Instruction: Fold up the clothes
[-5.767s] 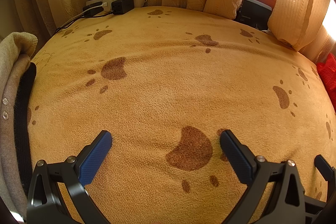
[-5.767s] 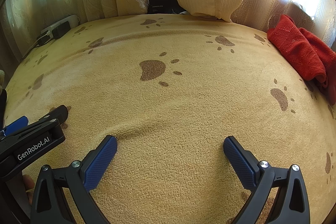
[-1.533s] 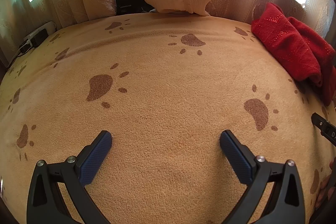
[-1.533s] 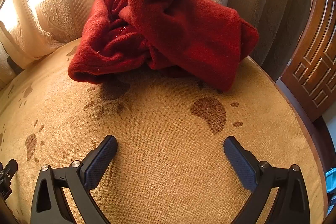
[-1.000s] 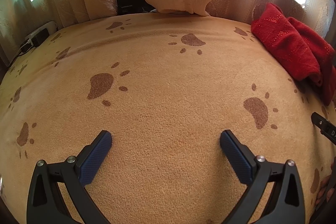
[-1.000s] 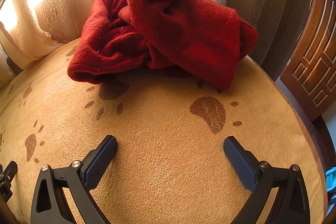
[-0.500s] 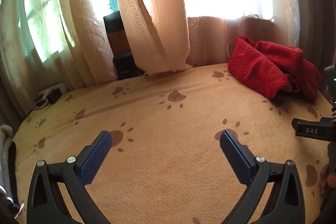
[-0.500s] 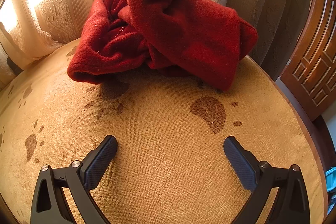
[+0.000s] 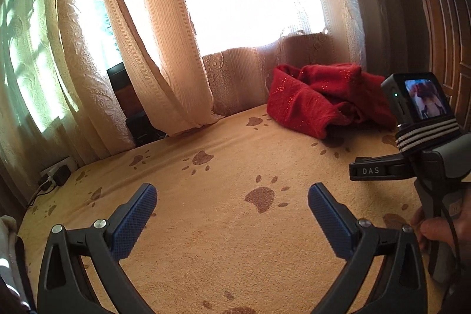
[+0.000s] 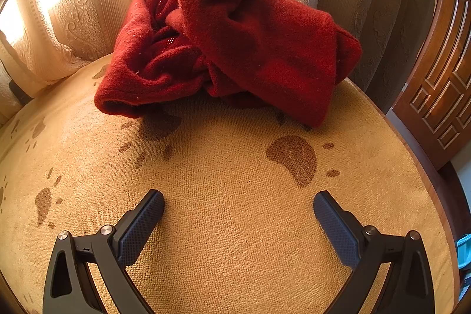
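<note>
Left gripper (image 9: 232, 196): blue textured pads spread wide apart, nothing between them, held above the tan blanket printed with brown paw marks (image 9: 206, 225). Against the view half a second earlier, the left wrist camera has tilted further upward: more of the bright window and the cream patterned curtains (image 9: 164, 55) fills the frame, and the right-hand device, with its small lit screen (image 9: 424, 103) and striped band, now stands much larger at the right edge. A hand (image 9: 435, 228) grips its handle.

Right gripper (image 10: 238, 203): pads likewise wide apart and empty, hovering over the blanket. Its view is unchanged from the earlier frames.

Crumpled red fuzzy knit garment (image 10: 229, 40): lies in an unfolded heap at the blanket's far edge against the curtains, directly ahead of the right gripper and apart from its fingers. In the left wrist view it sits at upper right (image 9: 321, 99). Position and shape unchanged.

A brown panelled wooden door (image 10: 441, 64) stands at right.
</note>
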### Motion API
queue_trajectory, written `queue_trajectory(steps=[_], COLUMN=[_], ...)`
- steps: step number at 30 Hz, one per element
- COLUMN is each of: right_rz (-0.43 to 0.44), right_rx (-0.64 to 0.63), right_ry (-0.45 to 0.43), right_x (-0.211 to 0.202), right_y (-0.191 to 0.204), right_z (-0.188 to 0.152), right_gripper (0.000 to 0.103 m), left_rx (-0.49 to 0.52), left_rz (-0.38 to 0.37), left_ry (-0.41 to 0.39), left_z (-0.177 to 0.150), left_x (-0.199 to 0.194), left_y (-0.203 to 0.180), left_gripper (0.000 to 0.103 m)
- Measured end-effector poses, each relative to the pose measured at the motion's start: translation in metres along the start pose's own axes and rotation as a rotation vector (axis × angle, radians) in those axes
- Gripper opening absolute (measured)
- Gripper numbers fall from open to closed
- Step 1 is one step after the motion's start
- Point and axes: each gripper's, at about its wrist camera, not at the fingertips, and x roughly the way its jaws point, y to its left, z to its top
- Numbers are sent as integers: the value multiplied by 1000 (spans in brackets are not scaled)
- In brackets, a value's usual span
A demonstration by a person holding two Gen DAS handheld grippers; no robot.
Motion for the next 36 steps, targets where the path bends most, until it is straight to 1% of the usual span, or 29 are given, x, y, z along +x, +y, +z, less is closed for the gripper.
queue_trajectory(steps=[7, 15, 36], right_rz=[0, 0, 0], right_rx=[0, 1, 1], right_ry=[0, 0, -1], right_x=[0, 1, 2], right_y=[1, 1, 2], right_z=[-1, -1, -3], right_gripper=[103, 103, 103], left_rx=[75, 130, 123], left_rz=[-38, -67, -72], left_ry=[-28, -28, 1], left_z=[-1, -6, -9], left_x=[-13, -18, -12], left_y=[-24, -43, -42], left_gripper=[103, 103, 103])
